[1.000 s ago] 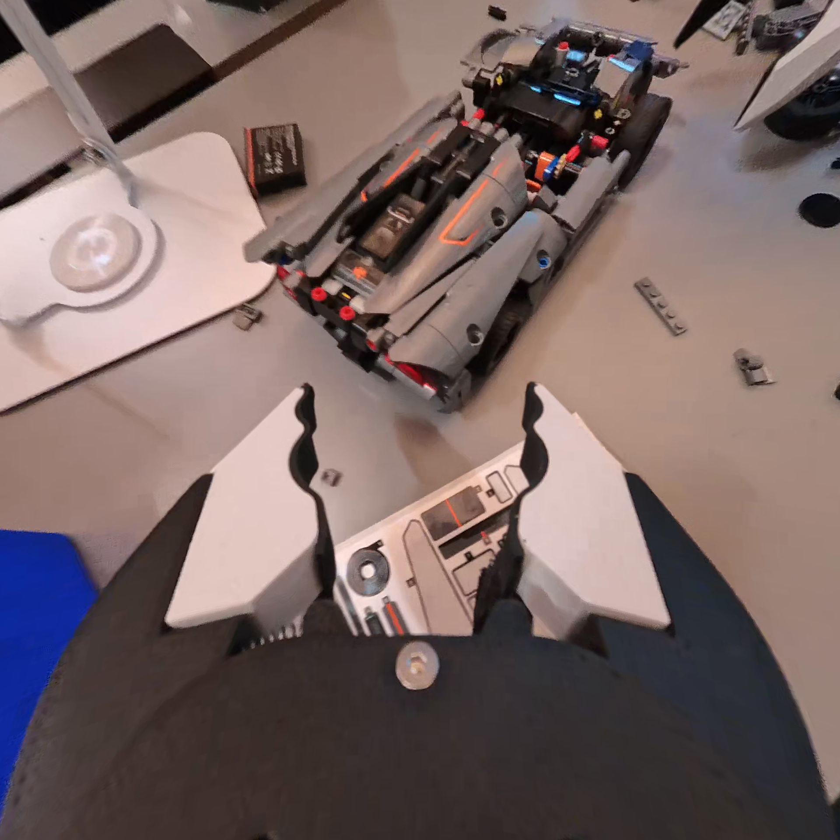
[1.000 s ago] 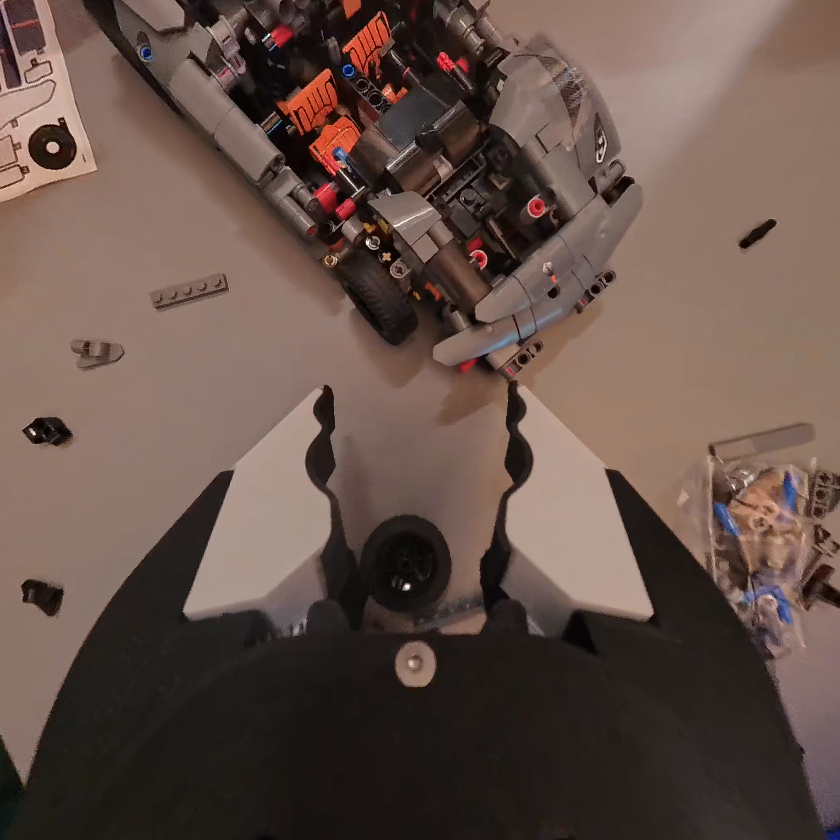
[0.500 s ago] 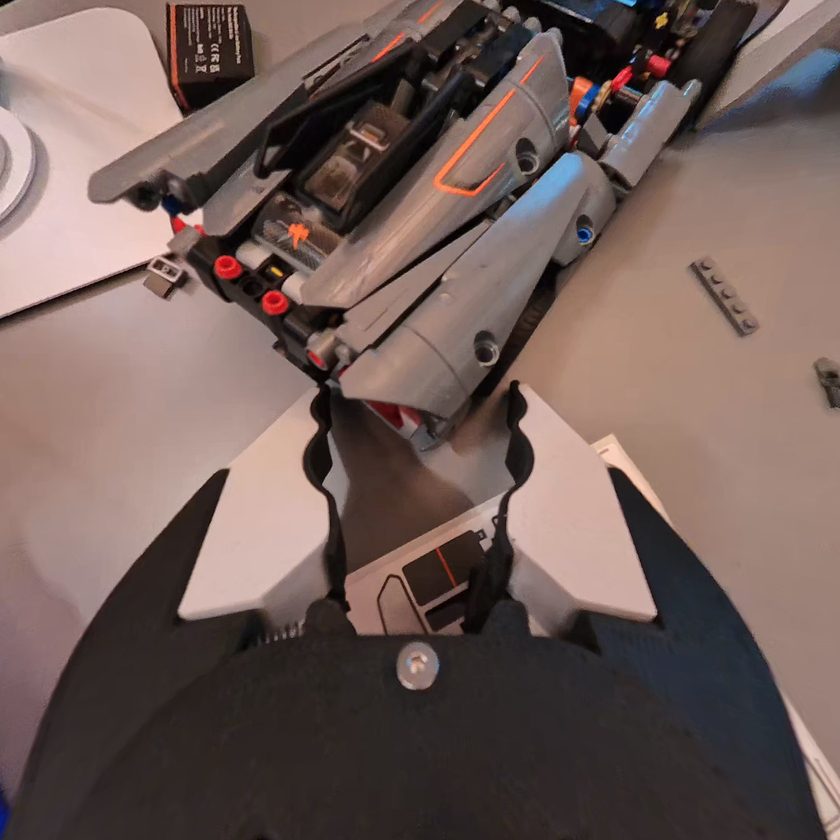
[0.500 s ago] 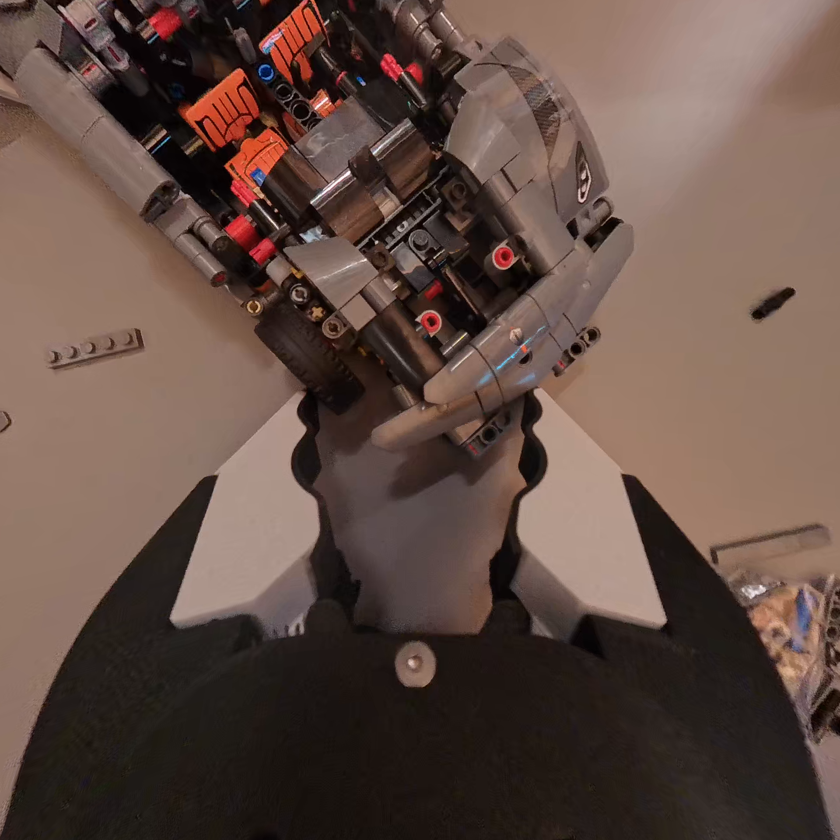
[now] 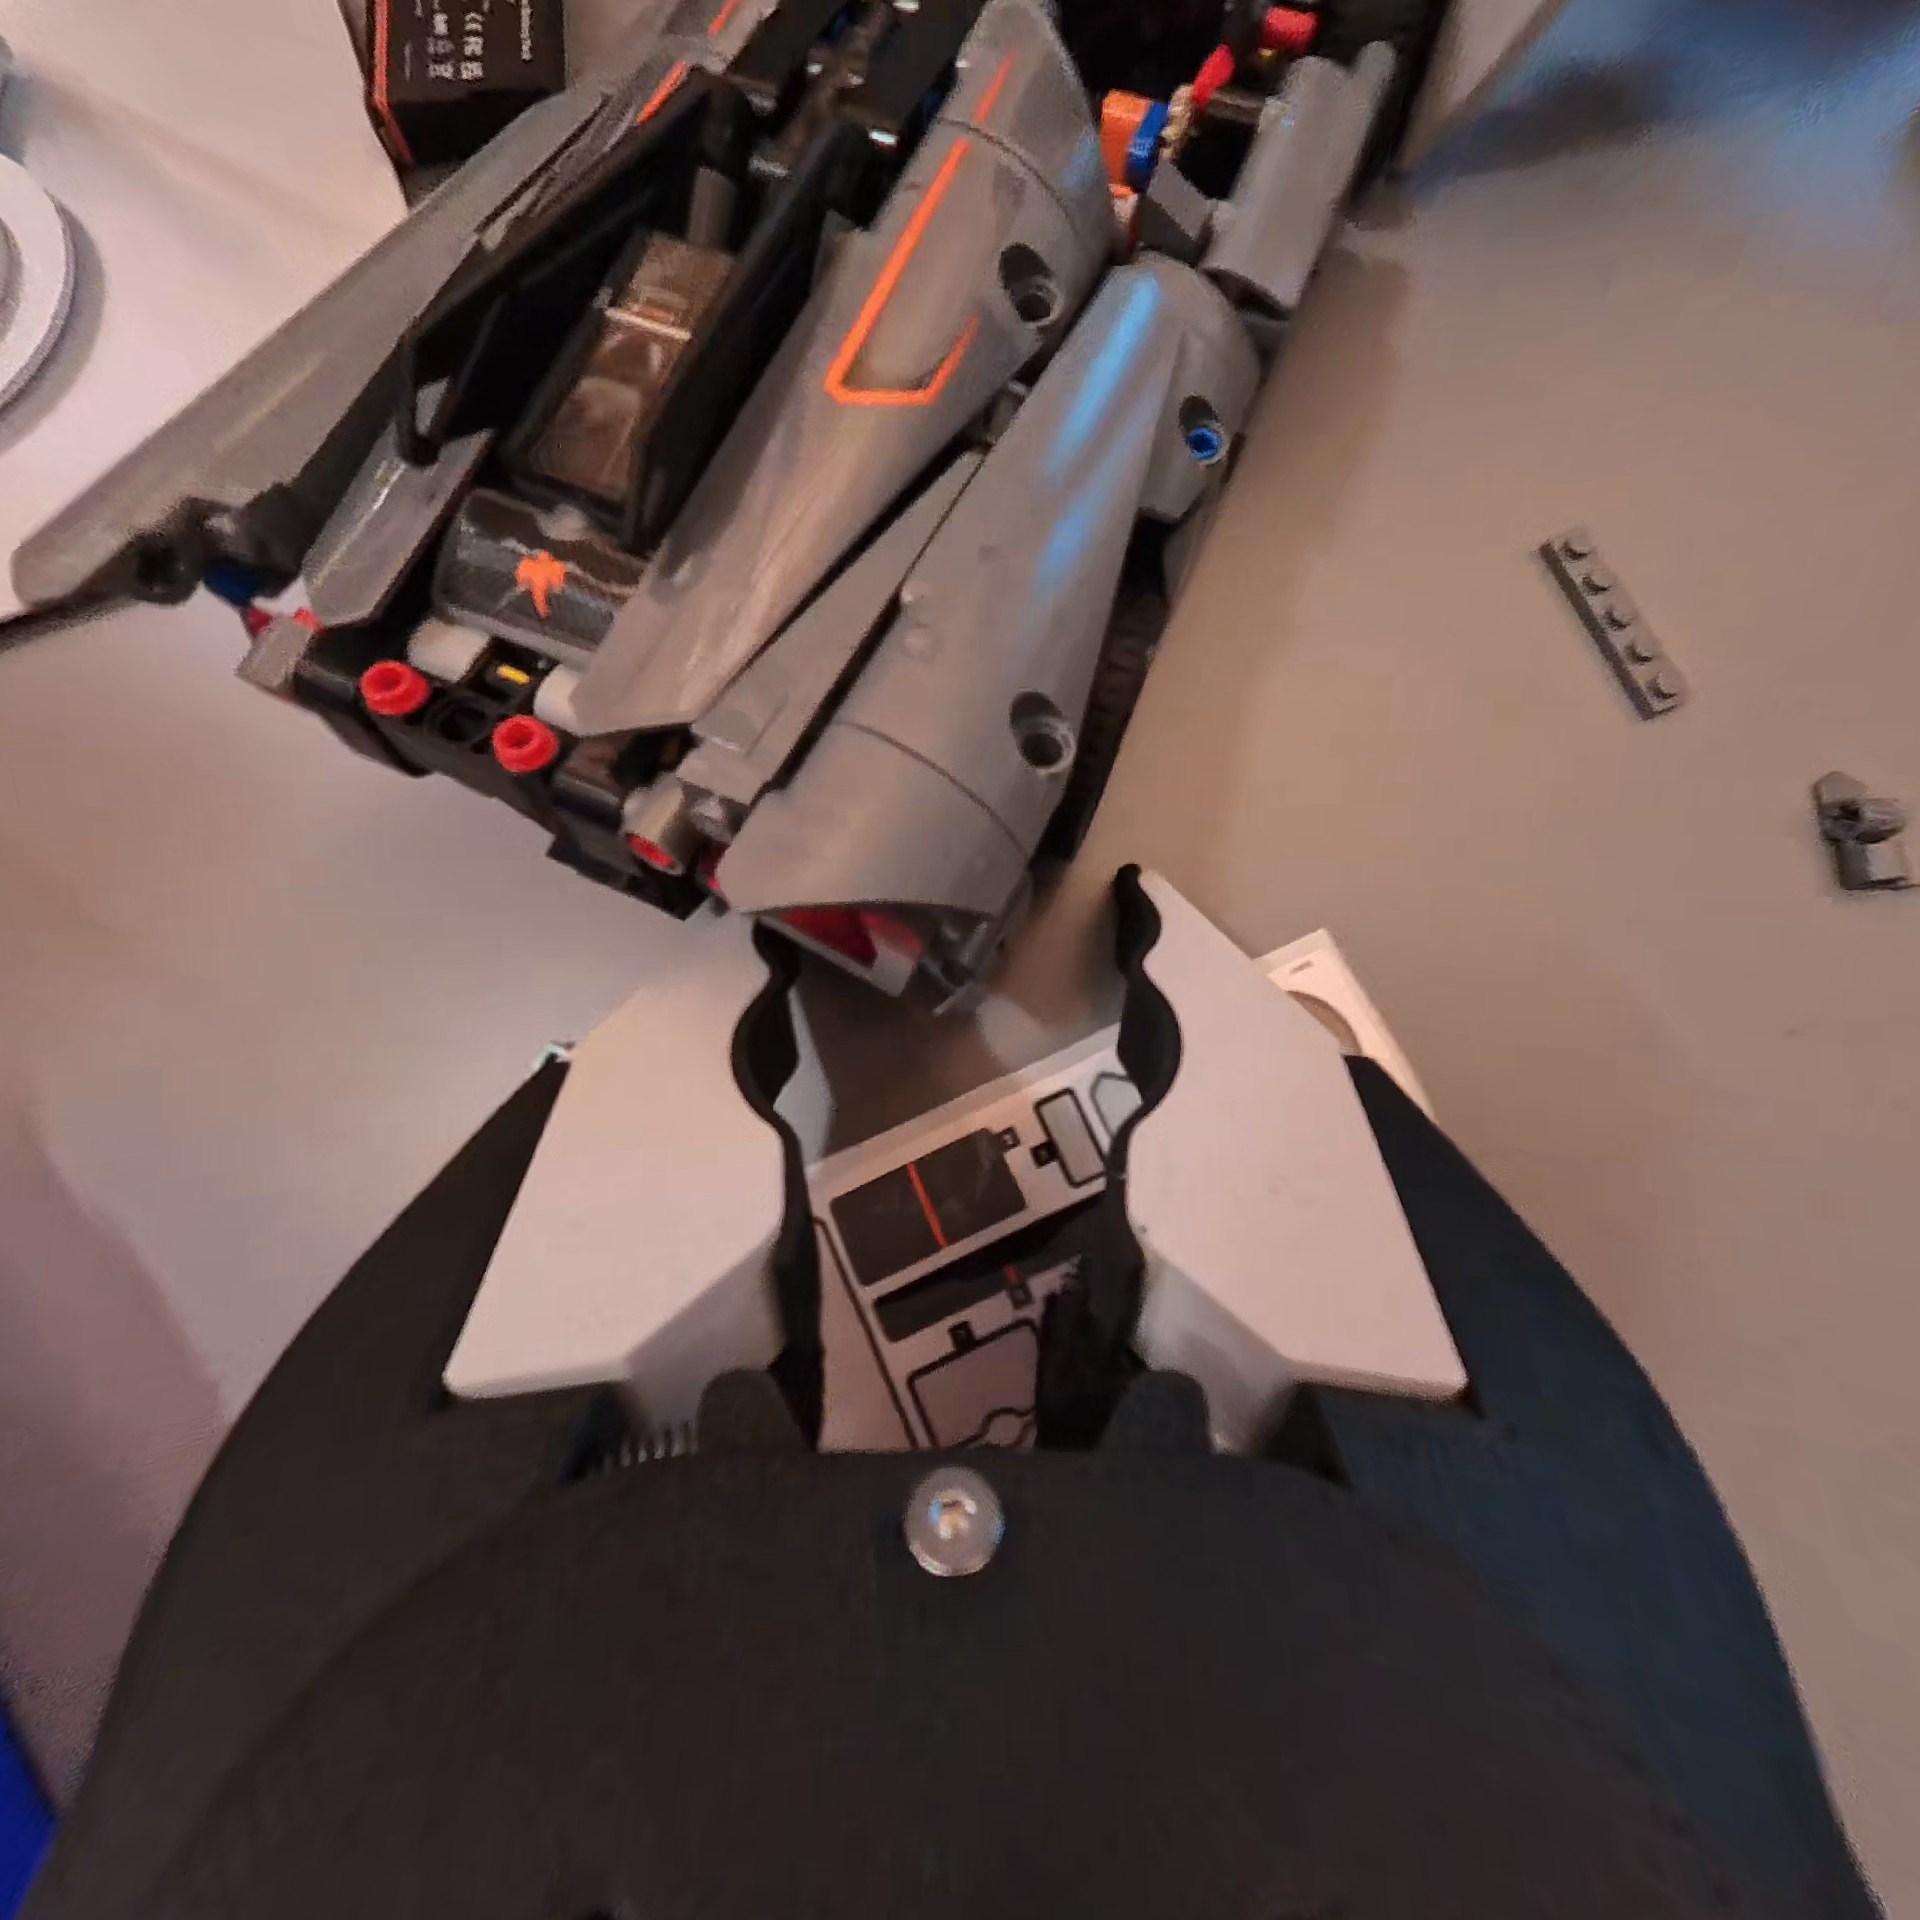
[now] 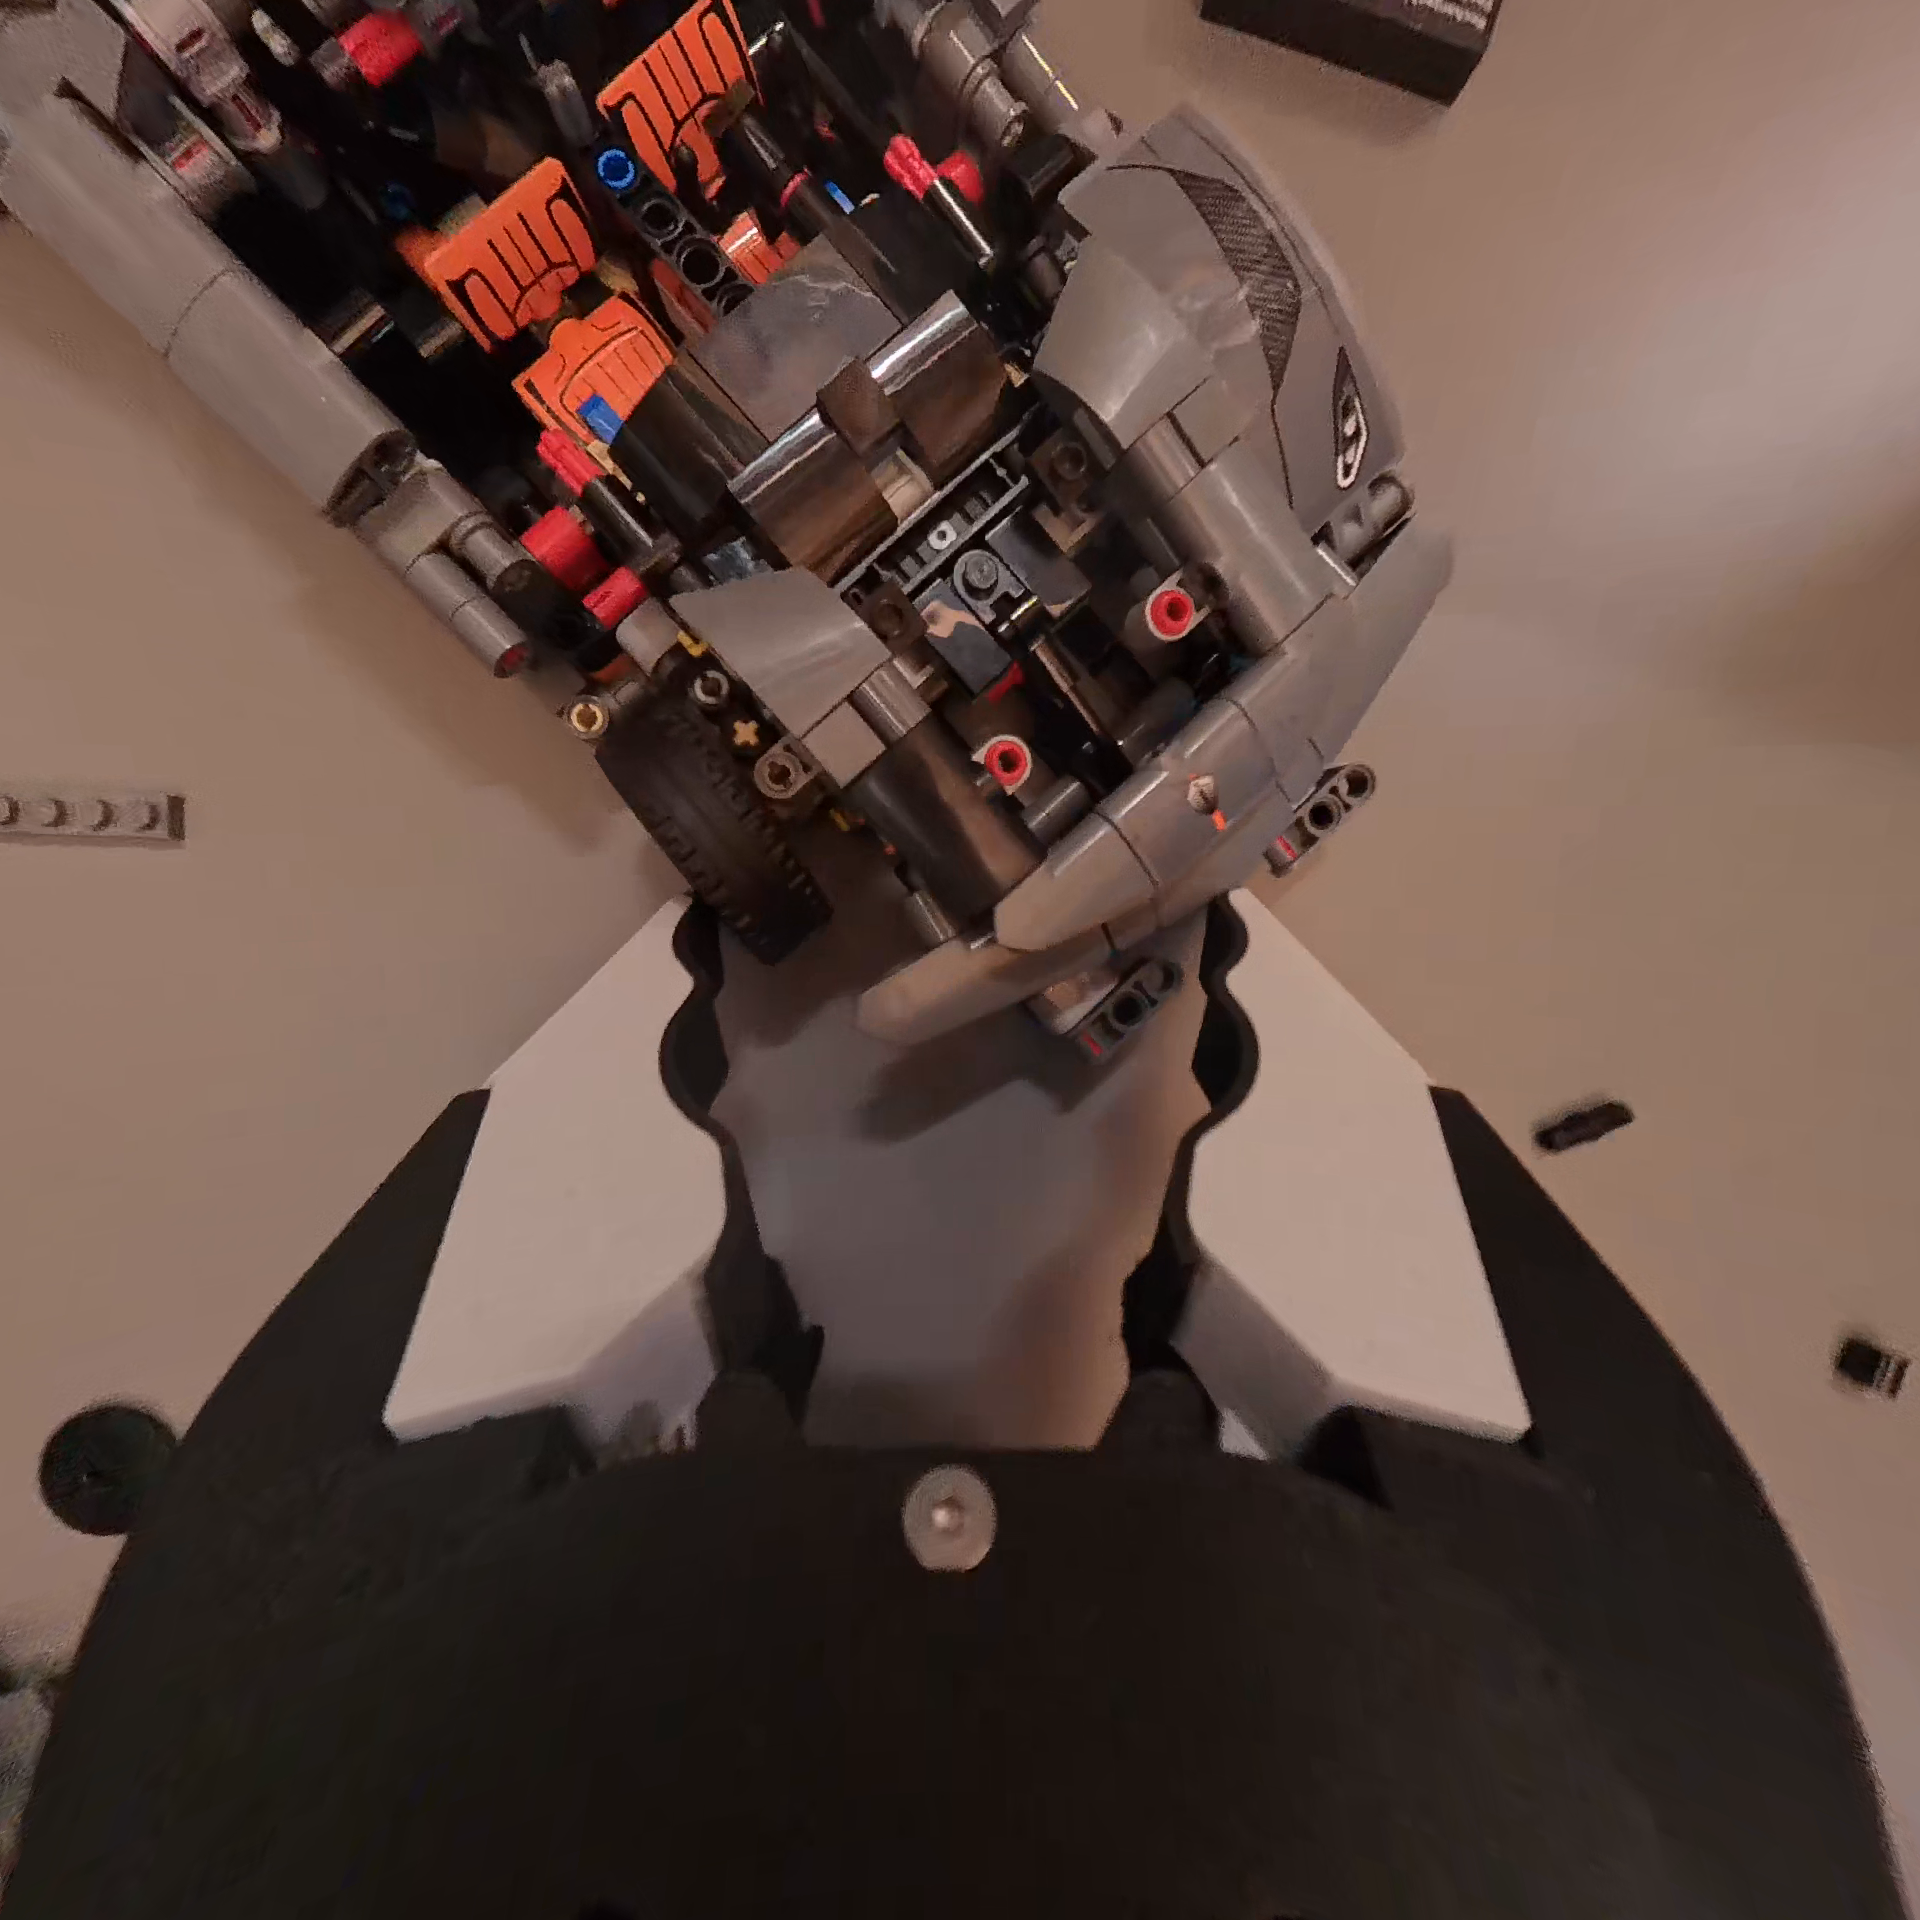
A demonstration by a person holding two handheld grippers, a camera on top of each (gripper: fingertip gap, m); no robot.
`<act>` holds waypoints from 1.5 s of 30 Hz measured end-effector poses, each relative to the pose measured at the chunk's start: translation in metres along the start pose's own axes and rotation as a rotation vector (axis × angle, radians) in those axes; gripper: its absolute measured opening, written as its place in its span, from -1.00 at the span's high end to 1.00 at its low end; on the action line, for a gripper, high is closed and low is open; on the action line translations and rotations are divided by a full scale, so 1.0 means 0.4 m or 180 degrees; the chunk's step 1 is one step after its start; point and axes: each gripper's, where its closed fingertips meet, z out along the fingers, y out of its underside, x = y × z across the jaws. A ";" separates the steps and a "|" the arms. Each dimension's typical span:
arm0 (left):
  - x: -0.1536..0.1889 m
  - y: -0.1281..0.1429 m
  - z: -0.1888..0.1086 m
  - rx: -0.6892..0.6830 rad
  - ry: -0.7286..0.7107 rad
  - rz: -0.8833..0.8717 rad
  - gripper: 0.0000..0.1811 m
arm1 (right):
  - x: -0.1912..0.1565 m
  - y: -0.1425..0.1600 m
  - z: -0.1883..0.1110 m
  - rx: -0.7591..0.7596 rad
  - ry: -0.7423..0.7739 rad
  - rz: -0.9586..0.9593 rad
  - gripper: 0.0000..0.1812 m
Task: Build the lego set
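Observation:
A grey, black and orange lego car [image 5: 831, 499] lies on the table. In the left wrist view its rear end reaches between my left gripper's [image 5: 951, 930] open fingertips, with the red tail part just inside the gap. In the right wrist view the car's front end [image 6: 1039, 644] with a black wheel [image 6: 727, 831] reaches into my right gripper's [image 6: 951, 920] open gap. Both grippers are empty. A white sticker sheet [image 5: 966, 1226] lies under the left gripper.
A grey studded plate [image 5: 1610, 629] and a small grey part [image 5: 1860, 831] lie right of the car. A black box [image 5: 468, 73] sits on a white base at top left. Small black parts [image 6: 1584, 1122] and a black wheel [image 6: 104, 1465] lie around the right gripper.
Both grippers have moved in toward the car, left at its rear and right at its front, so the car's ends now sit at the fingertips. Both stay open.

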 end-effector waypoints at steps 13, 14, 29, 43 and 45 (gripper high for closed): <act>0.085 -0.051 0.043 -0.0041 0.0027 0.0101 0.44 | 0.091 -0.046 0.026 -0.0006 -0.0693 -0.0429 0.00; 0.093 -0.051 0.045 -0.0043 0.0097 0.0095 0.44 | 0.097 -0.046 0.024 -0.0015 -0.0730 -0.0396 0.02; -0.067 -0.044 -0.133 0.0443 -0.0088 0.0199 0.11 | 0.127 0.000 -0.053 -0.0207 -0.0193 -0.0203 0.03; -0.129 -0.070 -0.004 0.0310 0.0067 0.0435 -0.25 | -0.207 -0.158 -0.049 -0.0066 -0.0172 -0.0952 0.02; -0.110 -0.075 0.008 0.0322 0.0197 0.0480 -0.28 | -0.226 -0.167 -0.031 -0.0113 -0.0260 -0.0927 -0.01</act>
